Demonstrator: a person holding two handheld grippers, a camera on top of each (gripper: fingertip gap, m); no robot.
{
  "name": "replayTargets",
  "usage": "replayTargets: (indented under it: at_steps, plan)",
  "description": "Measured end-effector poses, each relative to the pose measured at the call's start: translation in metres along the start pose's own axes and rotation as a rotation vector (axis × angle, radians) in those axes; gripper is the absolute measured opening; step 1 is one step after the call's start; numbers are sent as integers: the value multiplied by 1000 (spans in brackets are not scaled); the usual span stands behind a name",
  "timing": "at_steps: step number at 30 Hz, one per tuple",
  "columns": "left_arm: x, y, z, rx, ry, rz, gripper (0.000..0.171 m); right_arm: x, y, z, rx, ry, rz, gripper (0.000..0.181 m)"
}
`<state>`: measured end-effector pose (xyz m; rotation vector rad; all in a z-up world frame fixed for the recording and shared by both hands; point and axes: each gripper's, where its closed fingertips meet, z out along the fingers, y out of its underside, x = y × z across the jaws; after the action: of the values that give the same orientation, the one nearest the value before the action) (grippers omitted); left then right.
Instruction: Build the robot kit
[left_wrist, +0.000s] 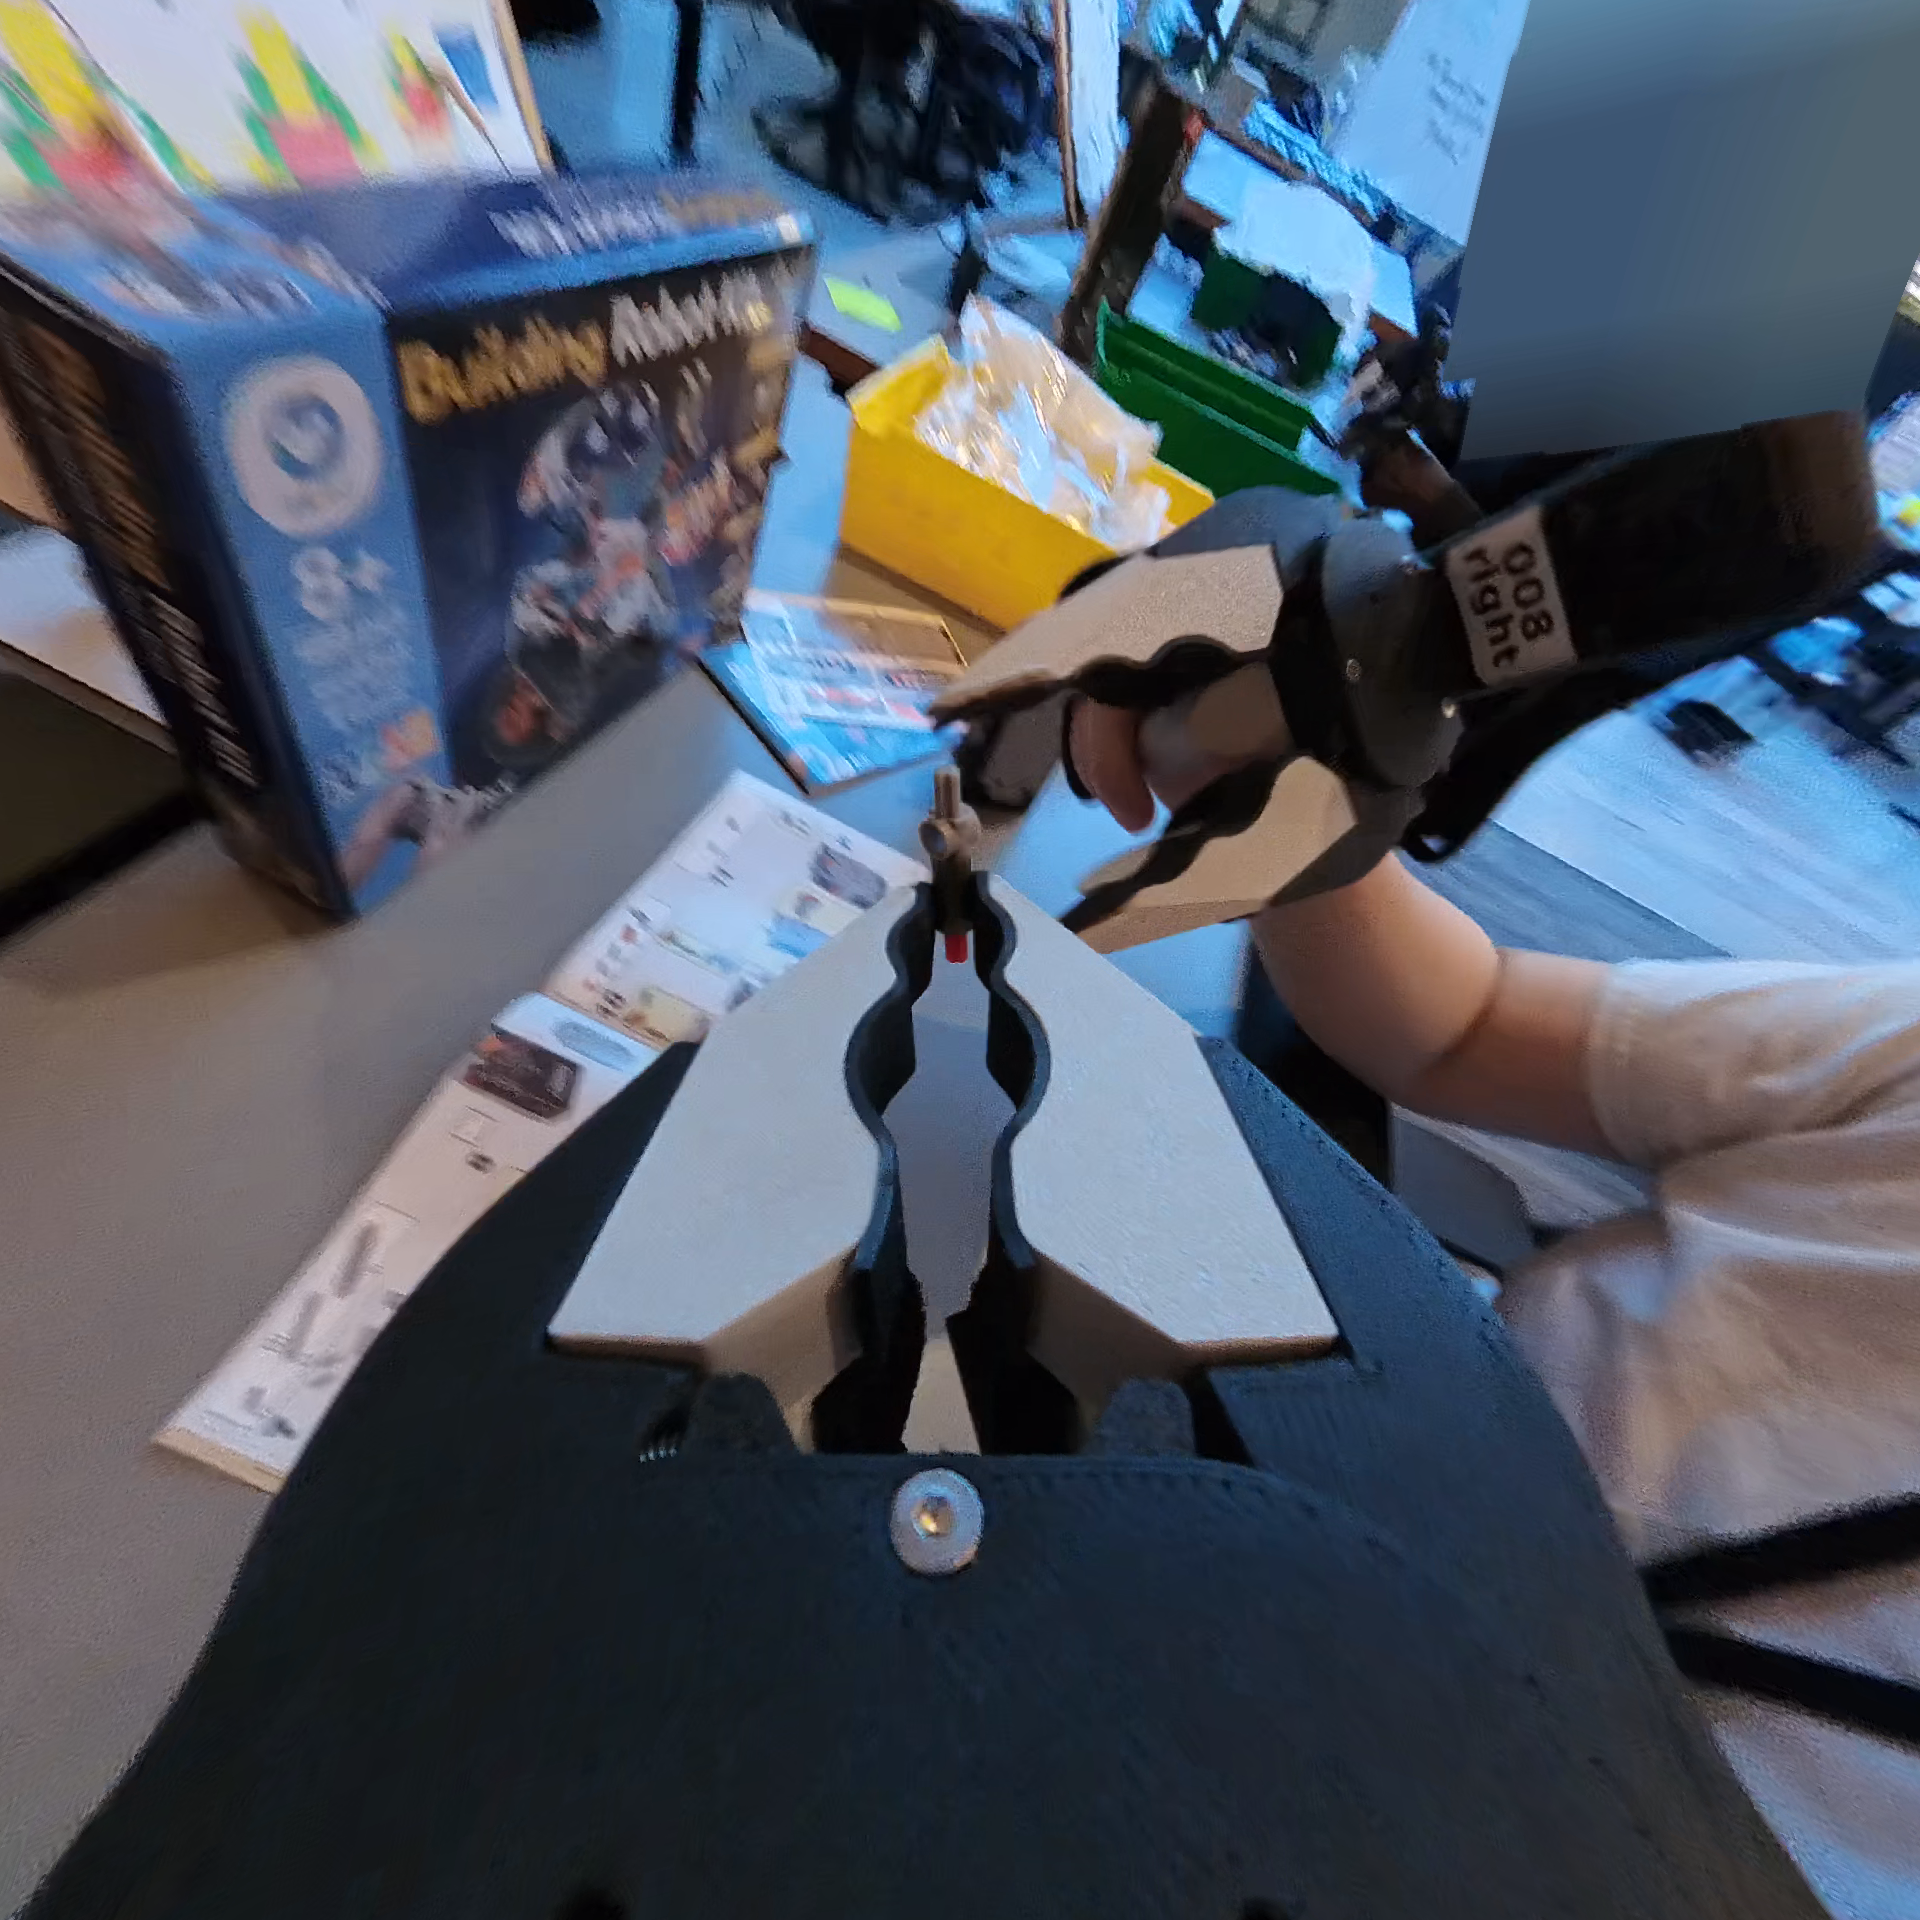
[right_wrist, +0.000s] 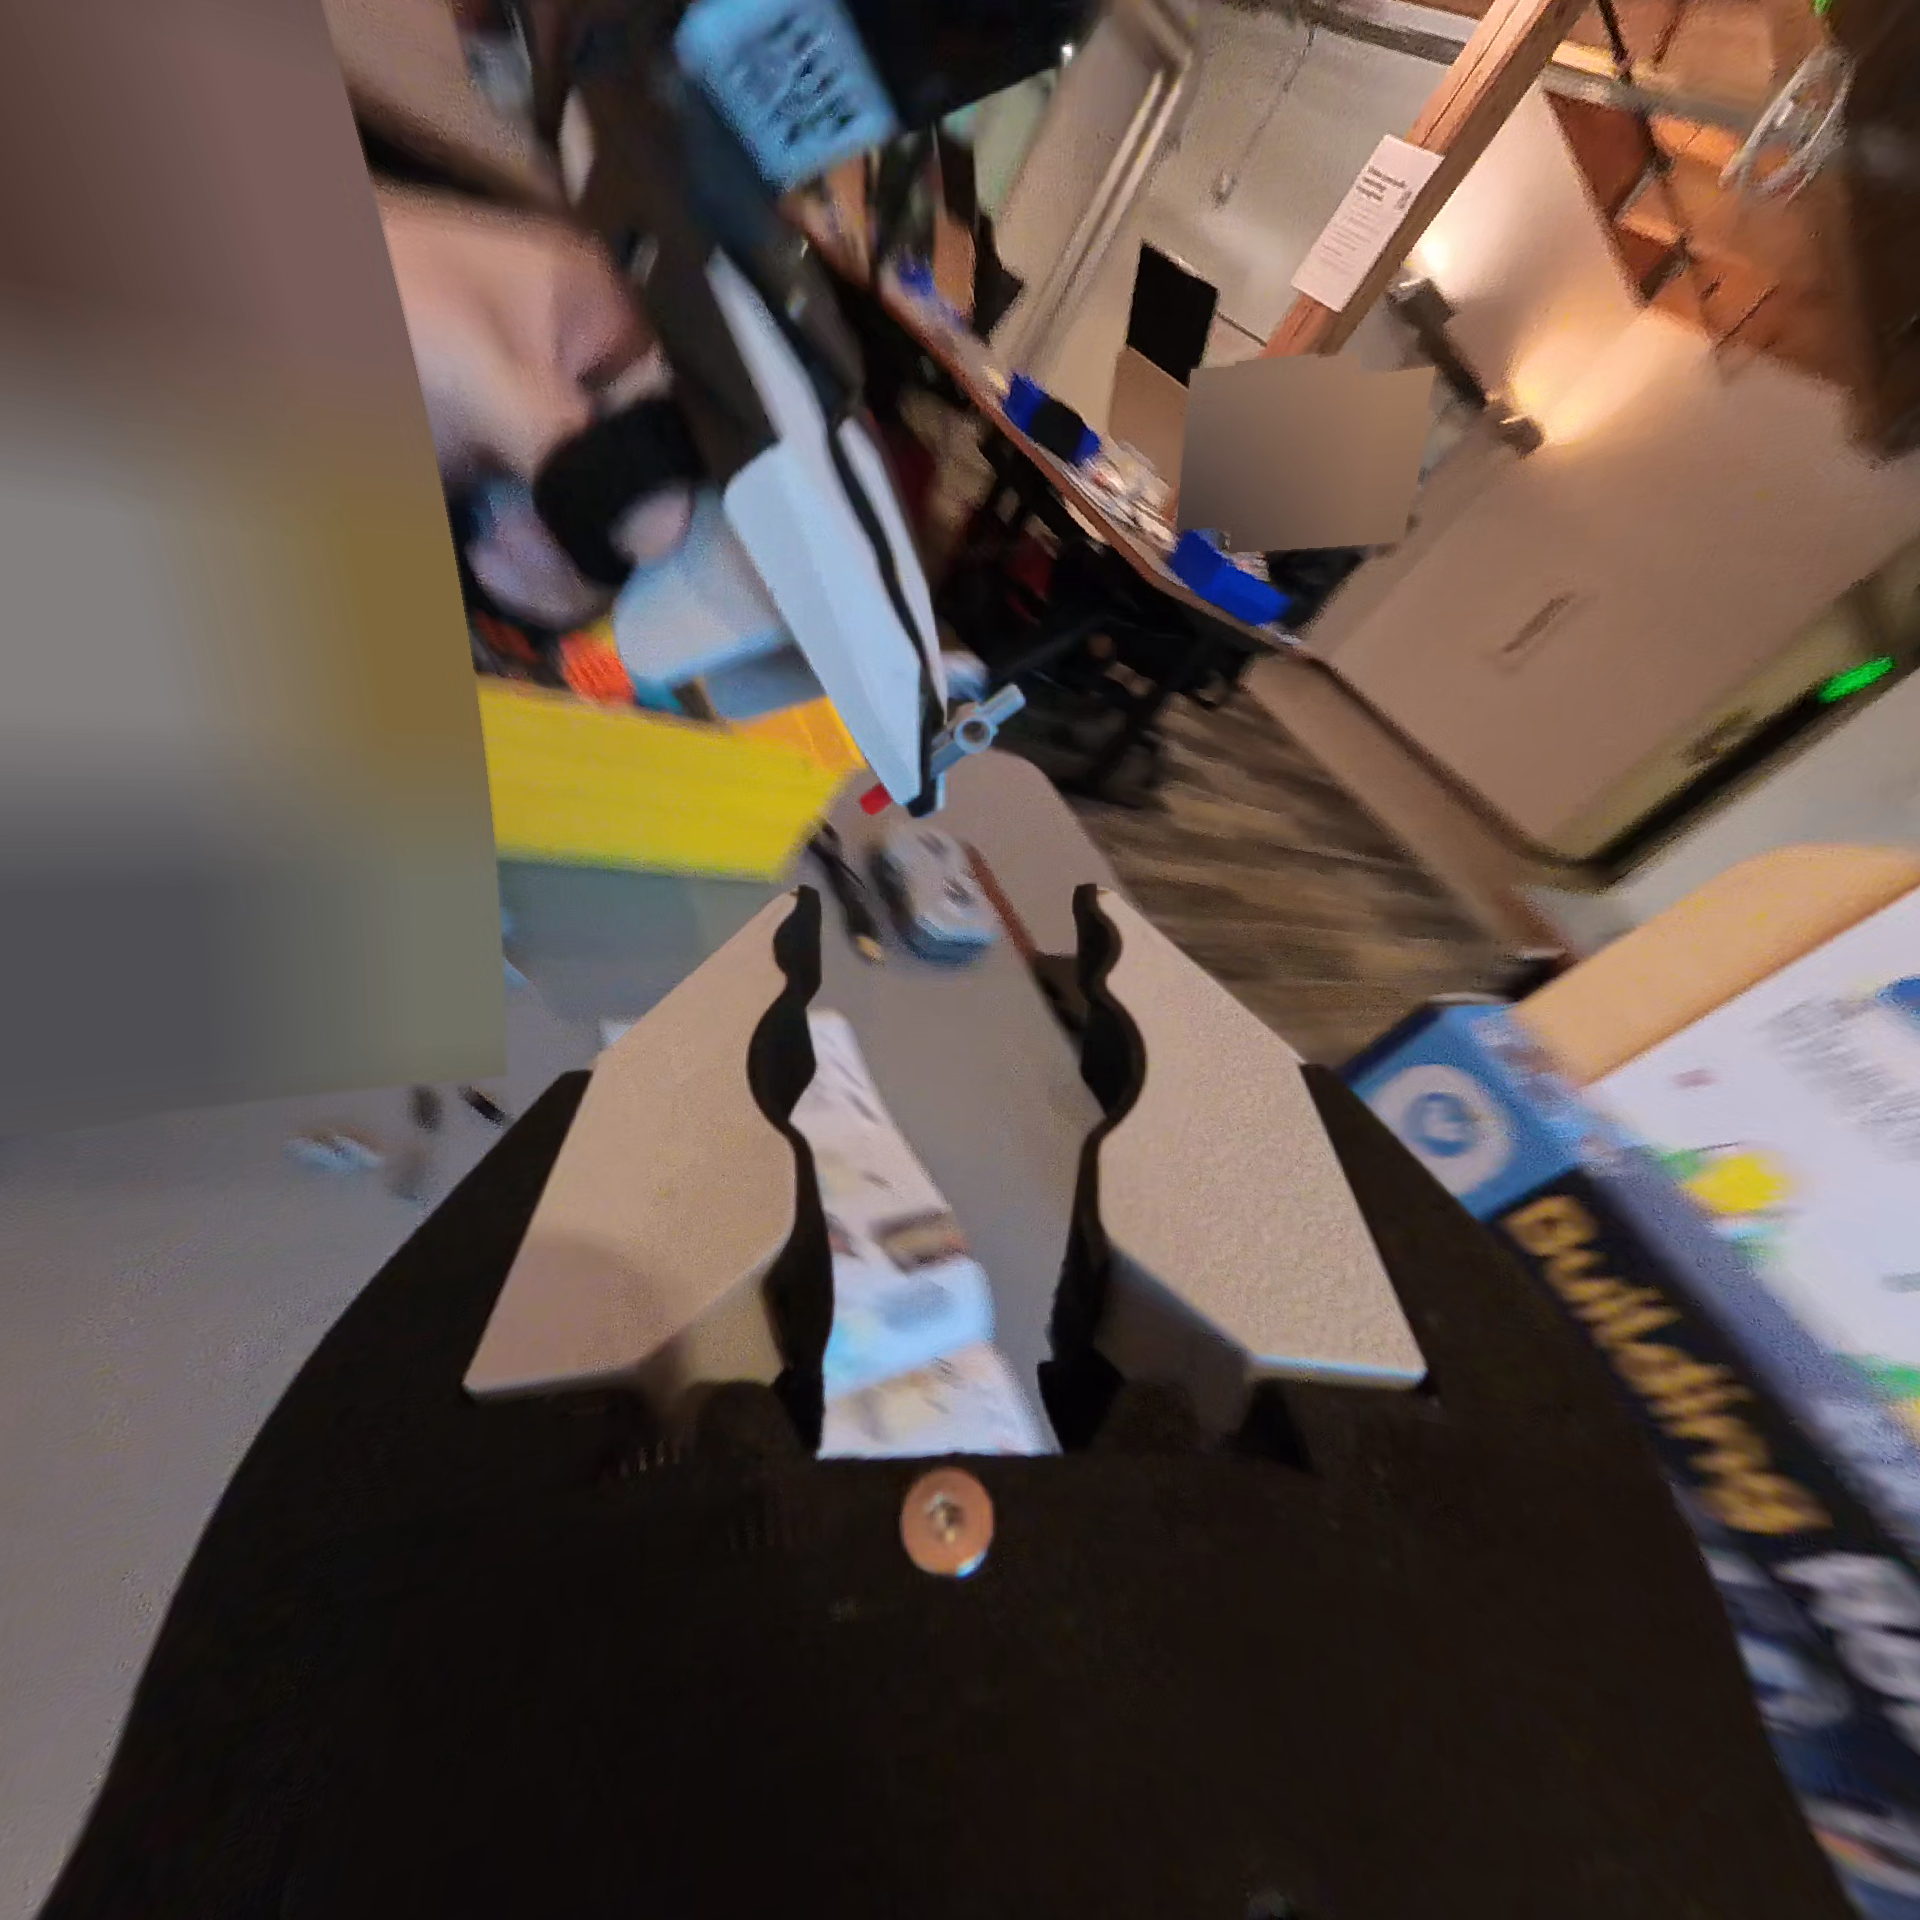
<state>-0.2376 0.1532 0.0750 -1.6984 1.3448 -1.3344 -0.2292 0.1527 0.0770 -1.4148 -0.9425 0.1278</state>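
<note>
My left gripper (left_wrist: 951, 902) is shut on a small grey toy-brick connector piece (left_wrist: 950, 831) with a red pin end (left_wrist: 955, 947), held in the air above the grey table. It also shows in the right wrist view (right_wrist: 914, 795), gripping the same grey piece (right_wrist: 971, 732). My right gripper (right_wrist: 943, 902) is open and empty, its tips a short way below the held piece. In the left wrist view the right gripper (left_wrist: 1013, 821) is to the right of the piece, jaws apart.
A blue building-set box (left_wrist: 416, 499) stands at the left. An instruction sheet (left_wrist: 582, 1060) lies on the table (left_wrist: 156, 1039). A booklet (left_wrist: 831, 675), a yellow bin with plastic bags (left_wrist: 966, 520) and a green bin (left_wrist: 1195, 405) are behind. A sleeved arm (left_wrist: 1558, 1091) is at the right. Only a small space, under 4 cm, lies between the two pairs of fingers.
</note>
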Motion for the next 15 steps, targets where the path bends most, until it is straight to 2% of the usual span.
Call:
replayTargets:
  at_steps: [2,4,6,9,12,15]
  plan:
    - [-3,-15,-7,98,-52,47,4,10,-17,-10,152,-81,316,42]
    - [-3,-23,-11,192,-79,79,4,19,-27,-18,266,-127,504,29]
    - [-5,-16,-12,234,-122,94,4,26,-25,-19,282,-71,472,17]
    - [-19,14,-9,246,-228,103,4,16,-19,-10,201,-37,322,6]
    - [-34,39,-7,272,-330,124,4,3,-11,1,114,-49,238,7]
    - [-40,48,-7,333,-355,137,4,-5,4,11,47,-44,181,10]
